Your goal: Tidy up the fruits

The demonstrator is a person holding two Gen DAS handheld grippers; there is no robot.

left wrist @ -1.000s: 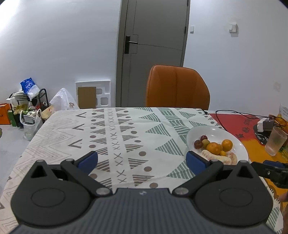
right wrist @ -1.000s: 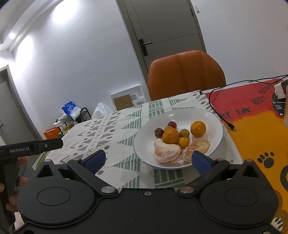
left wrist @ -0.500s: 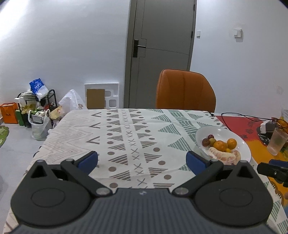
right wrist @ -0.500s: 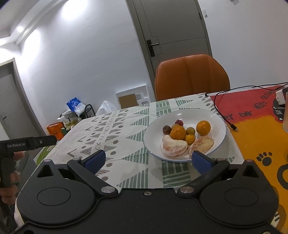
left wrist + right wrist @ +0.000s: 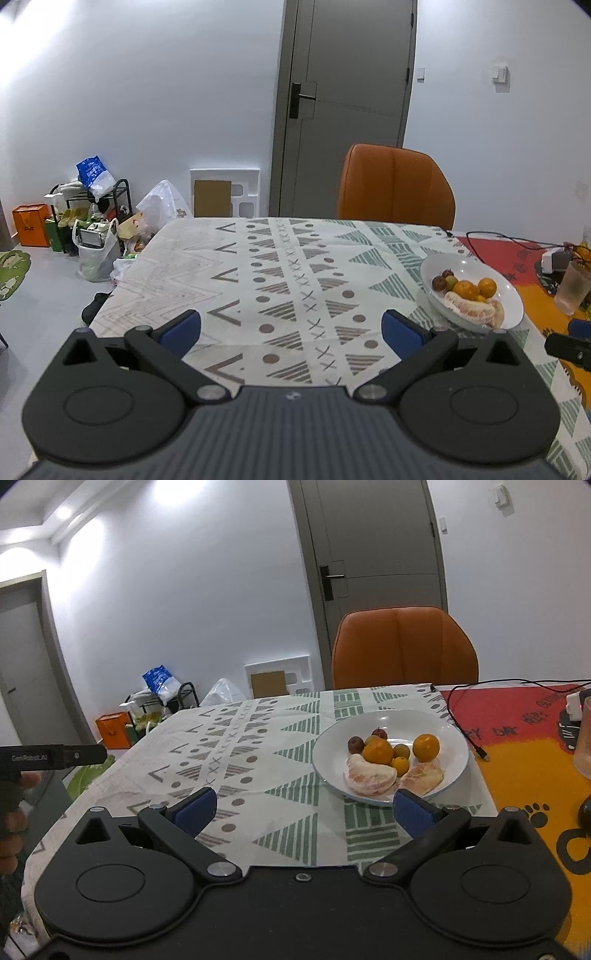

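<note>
Your left gripper [image 5: 291,330] jaws wide, nothing held. Your right gripper [image 5: 303,808] jaws wide, nothing held. White plate [image 5: 448,734] with fruits [image 5: 377,752] at one o'clock.

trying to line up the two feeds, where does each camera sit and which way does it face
Left wrist: on the left tongs, looking across the table at the door; plate off right; own open blue pads show, right tongs' tip at the right edge.
Right wrist: on the right tongs, facing the plate and chair; own open pads show, left tongs and hand at the left edge.
Shared: plate, chair, door, table.
</note>
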